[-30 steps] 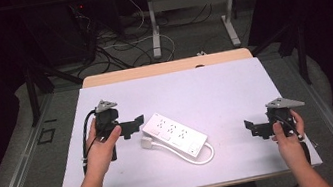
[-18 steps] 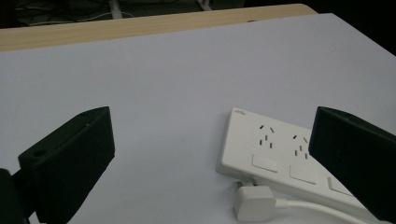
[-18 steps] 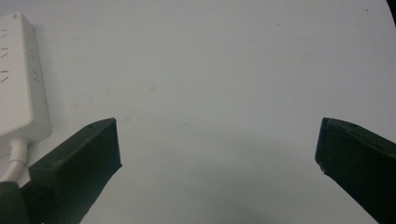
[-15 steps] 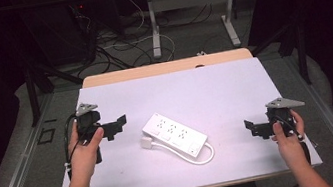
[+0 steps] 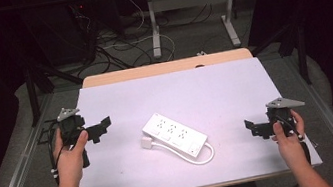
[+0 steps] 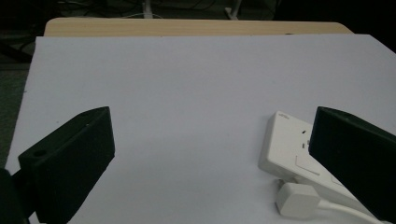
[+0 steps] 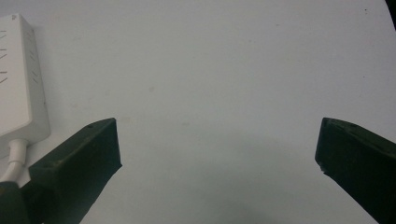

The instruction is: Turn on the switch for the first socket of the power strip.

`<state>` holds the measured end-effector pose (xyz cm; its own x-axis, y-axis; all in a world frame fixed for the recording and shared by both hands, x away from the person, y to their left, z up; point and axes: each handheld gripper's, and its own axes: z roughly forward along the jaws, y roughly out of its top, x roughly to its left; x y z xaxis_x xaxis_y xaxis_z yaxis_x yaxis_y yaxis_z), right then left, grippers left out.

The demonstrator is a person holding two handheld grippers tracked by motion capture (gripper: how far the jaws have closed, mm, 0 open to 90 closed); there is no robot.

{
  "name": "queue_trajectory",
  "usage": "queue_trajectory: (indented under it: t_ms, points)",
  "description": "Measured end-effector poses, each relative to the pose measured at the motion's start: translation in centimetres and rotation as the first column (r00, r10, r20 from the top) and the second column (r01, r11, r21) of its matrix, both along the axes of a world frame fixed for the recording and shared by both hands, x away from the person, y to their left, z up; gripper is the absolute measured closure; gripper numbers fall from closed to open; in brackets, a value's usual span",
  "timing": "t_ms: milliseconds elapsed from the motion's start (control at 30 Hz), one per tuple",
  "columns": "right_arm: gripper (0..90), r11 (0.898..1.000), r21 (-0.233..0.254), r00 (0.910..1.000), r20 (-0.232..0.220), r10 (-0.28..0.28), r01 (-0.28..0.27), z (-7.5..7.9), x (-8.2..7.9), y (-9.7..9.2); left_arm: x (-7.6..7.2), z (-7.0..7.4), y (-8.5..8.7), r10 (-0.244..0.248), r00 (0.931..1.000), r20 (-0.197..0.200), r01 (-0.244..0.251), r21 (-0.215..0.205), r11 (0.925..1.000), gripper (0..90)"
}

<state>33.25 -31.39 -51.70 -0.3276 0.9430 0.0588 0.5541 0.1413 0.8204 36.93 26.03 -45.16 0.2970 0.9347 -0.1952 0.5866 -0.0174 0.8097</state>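
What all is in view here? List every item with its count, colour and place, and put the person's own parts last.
power strip: one, white, middle of the table, lying flat at a slant
plug: one, white, against the strip's left end, on a white cable looping round the strip's near end
table: one, white top with a wooden strip along its far edge
desk legs: grey, on the floor beyond the table, among dark cables
left gripper: one, black, open, held over the table's left edge
right gripper: one, black, open, held over the table's right side
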Motion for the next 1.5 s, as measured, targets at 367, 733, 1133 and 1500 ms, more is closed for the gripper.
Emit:
queue_trajectory:
  t_ms: [367,733,1133,1500]
  points:
    - [0.0,1.000,0.001,1.0000,0.003,0.003,-0.003,0.0,0.0,0.0,0.0,-1.2,2.2,0.050,0.9986,-0.016,-0.051,-0.015,0.9986,0.3]
    - [0.0,1.000,0.002,1.0000,0.007,-0.004,0.004,-0.1,0.1,-0.1,0.1,-2.6,3.4,0.073,0.9969,-0.028,-0.074,-0.027,0.9969,0.3]
    - [0.0,1.000,-0.001,1.0000,-0.002,-0.002,0.002,-0.1,0.1,-0.2,0.0,-4.1,4.5,0.092,0.9952,-0.034,-0.093,-0.046,0.9946,0.4]
    - [0.0,1.000,0.007,1.0000,-0.003,-0.004,0.004,-0.2,0.1,-0.3,0.2,-5.6,4.7,0.097,0.9948,-0.031,-0.098,-0.046,0.9941,0.5]
